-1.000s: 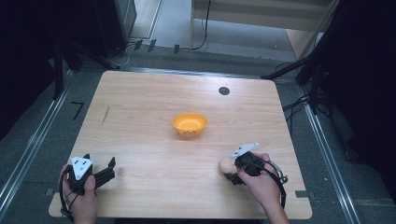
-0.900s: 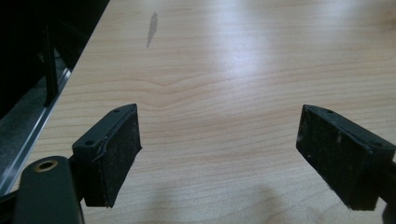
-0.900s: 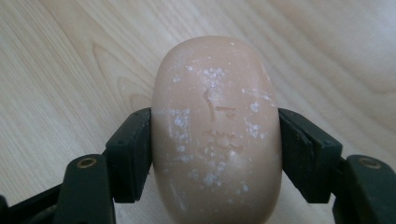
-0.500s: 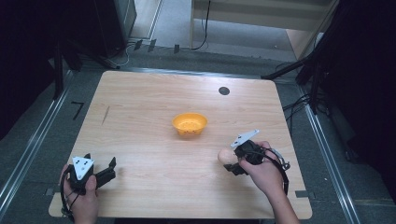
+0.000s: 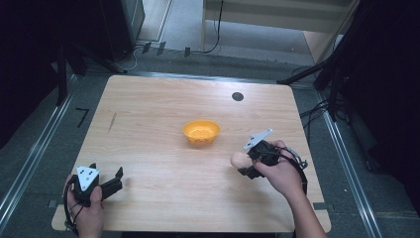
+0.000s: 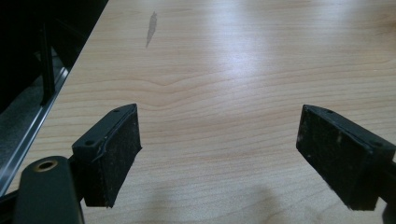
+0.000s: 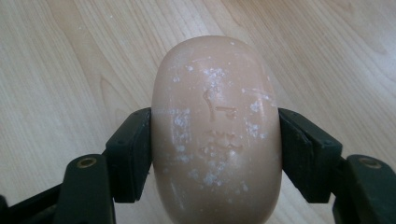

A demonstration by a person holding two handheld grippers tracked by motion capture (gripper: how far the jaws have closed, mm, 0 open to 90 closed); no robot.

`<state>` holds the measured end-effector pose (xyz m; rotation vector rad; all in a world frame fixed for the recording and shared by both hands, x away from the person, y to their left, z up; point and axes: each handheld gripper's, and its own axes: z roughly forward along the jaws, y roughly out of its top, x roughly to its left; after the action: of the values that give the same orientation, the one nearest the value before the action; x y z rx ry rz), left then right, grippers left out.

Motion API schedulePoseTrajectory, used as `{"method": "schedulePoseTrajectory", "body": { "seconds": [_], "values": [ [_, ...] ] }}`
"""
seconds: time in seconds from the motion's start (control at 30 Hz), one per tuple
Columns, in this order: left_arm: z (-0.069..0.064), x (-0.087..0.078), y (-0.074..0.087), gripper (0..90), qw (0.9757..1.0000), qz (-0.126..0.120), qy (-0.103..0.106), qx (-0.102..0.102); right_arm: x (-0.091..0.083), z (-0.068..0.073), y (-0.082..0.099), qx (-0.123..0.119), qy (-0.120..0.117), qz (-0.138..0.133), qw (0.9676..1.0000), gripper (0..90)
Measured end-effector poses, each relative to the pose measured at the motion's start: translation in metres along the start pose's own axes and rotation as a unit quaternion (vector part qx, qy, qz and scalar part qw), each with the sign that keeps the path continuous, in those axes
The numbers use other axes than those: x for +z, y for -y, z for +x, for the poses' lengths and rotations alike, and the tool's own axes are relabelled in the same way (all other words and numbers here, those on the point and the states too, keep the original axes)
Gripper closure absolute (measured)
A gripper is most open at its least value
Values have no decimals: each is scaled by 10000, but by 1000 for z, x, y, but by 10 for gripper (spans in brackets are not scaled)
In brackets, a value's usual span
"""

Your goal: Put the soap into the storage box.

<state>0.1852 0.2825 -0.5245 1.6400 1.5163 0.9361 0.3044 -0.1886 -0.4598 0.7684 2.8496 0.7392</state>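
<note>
Looking down from the high view: wooden table [image 5: 158,114], orange bowl [image 5: 201,132] near centre, right gripper [image 5: 243,164] holding a tan soap bar [image 5: 238,159] just right of the bowl; left gripper [image 5: 118,179] at the near-left corner. Left gripper view: jaws wide apart, nothing between them. Right gripper view: jaws clamped against both sides of the soap bar [image 7: 215,130].
</note>
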Motion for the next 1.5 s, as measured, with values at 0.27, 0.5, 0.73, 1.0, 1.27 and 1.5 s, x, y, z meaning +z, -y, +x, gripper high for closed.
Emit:
{"method": "schedulePoseTrajectory", "body": {
  "seconds": [0.27, 0.5, 0.73, 1.0, 1.27, 1.5],
  "values": [
    [0, 0, 0, 144, 10000, -2, 10, 0, 4, -4, -13, -471, -84, -56, 9988, 333],
    [0, 0, 0, 144, 10000, -1, 17, -2, 9, -9, -22, -847, -208, -103, 9961, 332],
    [1, 0, 0, 144, 10000, 5, 45, -8, 18, -13, -31, -1052, -239, -58, 9941, 332],
    [1, 1, 0, 144, 10000, 22, 67, -1, 21, -15, -44, -1193, -287, 3, 9924, 332],
    [1, 0, 0, 144, 10000, 39, 88, 3, 26, -20, -54, -1335, -326, -82, 9905, 331],
    [1, 0, 0, 144, 9999, 39, 94, -1, 26, -22, -65, -1449, -383, -119, 9886, 331]
  ]
}}
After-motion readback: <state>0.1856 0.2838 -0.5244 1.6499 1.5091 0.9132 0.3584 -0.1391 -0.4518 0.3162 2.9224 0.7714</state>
